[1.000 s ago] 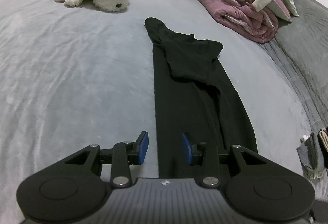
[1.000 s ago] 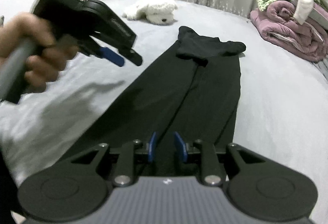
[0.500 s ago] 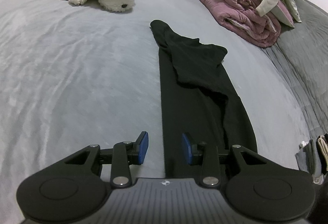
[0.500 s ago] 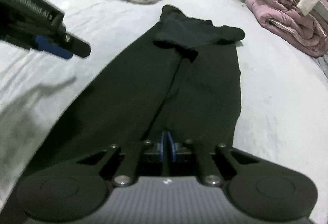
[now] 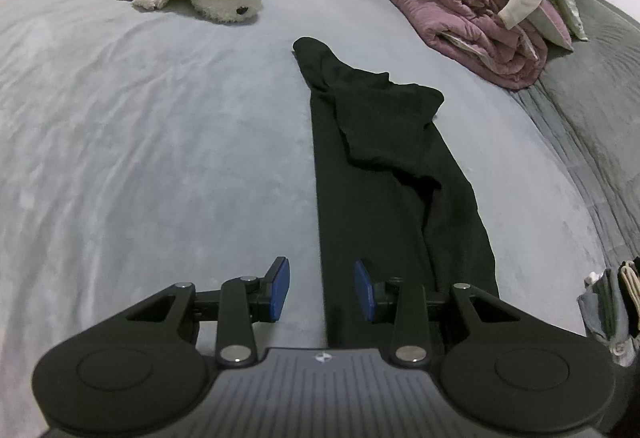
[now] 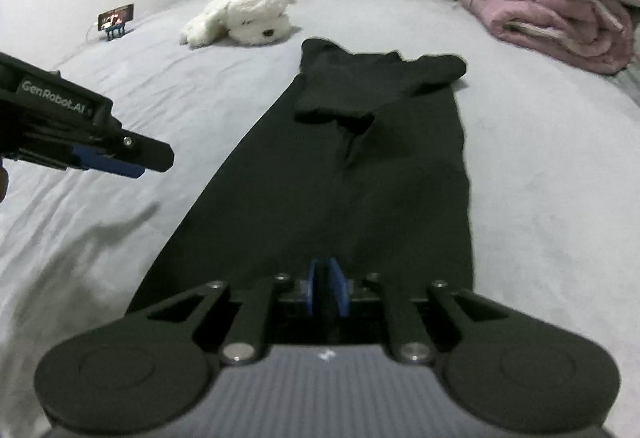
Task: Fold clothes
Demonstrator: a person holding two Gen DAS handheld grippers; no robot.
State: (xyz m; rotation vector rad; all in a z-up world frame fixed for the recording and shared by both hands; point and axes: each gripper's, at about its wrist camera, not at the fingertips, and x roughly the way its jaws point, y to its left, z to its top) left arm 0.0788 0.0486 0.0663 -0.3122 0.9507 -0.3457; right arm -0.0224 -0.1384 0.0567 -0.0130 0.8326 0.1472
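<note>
My right tongs [image 6: 325, 288] have just clamped shut on the near hem of the black garment [image 6: 360, 165] lying lengthwise down the bed [image 5: 160, 141], left tongs [image 5: 322, 288] released alongside, so lifting can follow.

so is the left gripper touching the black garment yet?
Apart. Right wrist view shows the left gripper hovering open above the bed, clear of the black garment.

The left matte black plastic two-finger gripper [image 5: 322, 290] carries flat blue pads [image 5: 279, 288] on slim black fingers, silver screw heads at the pivots, round discs either side and a ribbed grey body. The matching right black gripper [image 6: 324, 288] shares this build. White "GenRobot.AI" lettering marks the left one's side.
</note>
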